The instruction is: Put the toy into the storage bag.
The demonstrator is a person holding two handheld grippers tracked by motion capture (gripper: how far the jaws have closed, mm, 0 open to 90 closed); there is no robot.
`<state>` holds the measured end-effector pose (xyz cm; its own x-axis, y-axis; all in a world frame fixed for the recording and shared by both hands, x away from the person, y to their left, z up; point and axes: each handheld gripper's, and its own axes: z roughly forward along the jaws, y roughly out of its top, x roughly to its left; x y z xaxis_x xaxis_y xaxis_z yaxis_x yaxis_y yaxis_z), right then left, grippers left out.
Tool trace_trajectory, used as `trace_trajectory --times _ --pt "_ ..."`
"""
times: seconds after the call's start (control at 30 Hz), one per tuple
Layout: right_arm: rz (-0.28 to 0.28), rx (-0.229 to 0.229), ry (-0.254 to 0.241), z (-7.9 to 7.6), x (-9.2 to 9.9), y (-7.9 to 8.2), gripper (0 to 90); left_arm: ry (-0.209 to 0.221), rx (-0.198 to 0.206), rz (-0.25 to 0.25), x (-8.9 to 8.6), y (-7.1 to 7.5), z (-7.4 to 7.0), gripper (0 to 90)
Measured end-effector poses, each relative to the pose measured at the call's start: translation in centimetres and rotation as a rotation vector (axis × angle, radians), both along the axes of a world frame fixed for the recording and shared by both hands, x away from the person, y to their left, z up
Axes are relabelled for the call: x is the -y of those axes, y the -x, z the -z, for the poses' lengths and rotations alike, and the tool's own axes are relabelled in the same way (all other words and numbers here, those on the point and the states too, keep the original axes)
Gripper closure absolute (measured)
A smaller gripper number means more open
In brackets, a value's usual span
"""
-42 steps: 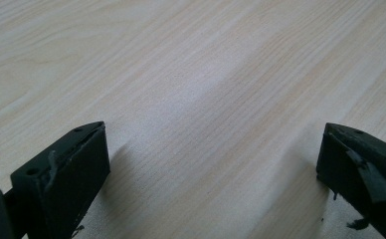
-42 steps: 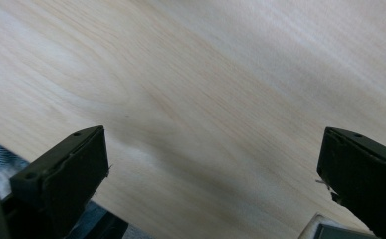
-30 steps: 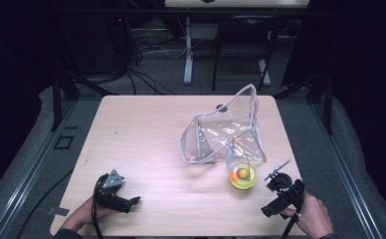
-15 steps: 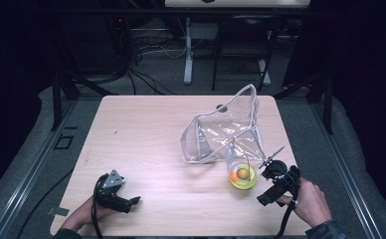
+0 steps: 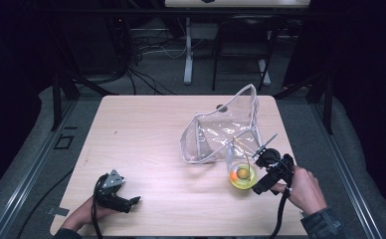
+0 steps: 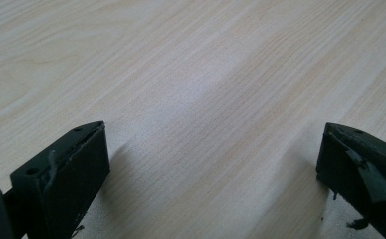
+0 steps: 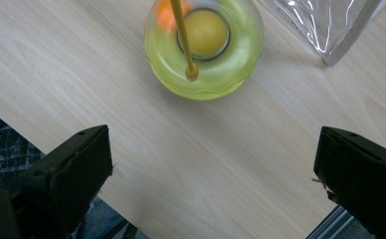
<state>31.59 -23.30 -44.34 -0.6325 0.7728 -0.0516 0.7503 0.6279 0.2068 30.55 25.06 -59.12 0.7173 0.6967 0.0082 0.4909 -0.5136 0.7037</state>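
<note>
Two grippers sit low on my pale wooden table [image 5: 146,134], and I read this as the approach step, before any grasp. Largest on it is the clear, crumpled plastic pouch [image 5: 221,132], standing open right of centre. Just in front of its near corner sits the small yellow-green round dish [image 5: 242,176], holding a yellow ball and an orange one, with a thin yellow stick [image 7: 183,37] leaning across it. My right gripper [image 5: 263,175] hovers just beside the dish, its jaws spread wide and holding nothing. My left gripper [image 5: 124,201] rests well apart near the front edge, jaws likewise spread over bare wood. Next I'd judge the right needs to advance and straddle the dish rim before closing.
</note>
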Motion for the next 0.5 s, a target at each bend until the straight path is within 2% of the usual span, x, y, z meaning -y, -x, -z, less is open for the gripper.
trace_trajectory --times 0.1,0.2,0.33,0.37,0.4,0.5 --pt "-0.009 0.013 -0.002 -0.3 -0.4 -0.3 1.4 0.0 0.0 0.0 0.0 0.0 0.0 0.1" --pt "-0.01 0.007 -0.006 -0.6 -0.7 -0.6 0.6 0.001 0.0 0.0 0.0 0.0 0.0 0.1" --pt "-0.029 0.005 0.014 -1.1 -1.0 -1.1 0.0 0.0 -0.001 0.0 0.0 0.0 0.0 0.1" --pt "-0.023 0.01 -0.002 -1.1 -1.1 -1.2 0.0 0.0 0.0 0.0 0.0 0.0 0.0 0.1" --pt "-0.032 0.003 0.013 -1.3 -1.2 -1.4 0.0 0.001 0.0 0.0 0.0 0.0 0.0 0.1" --pt "-0.042 0.011 0.004 -1.6 -1.5 -1.6 0.0 0.0 -0.001 0.0 0.0 0.0 0.0 0.1"
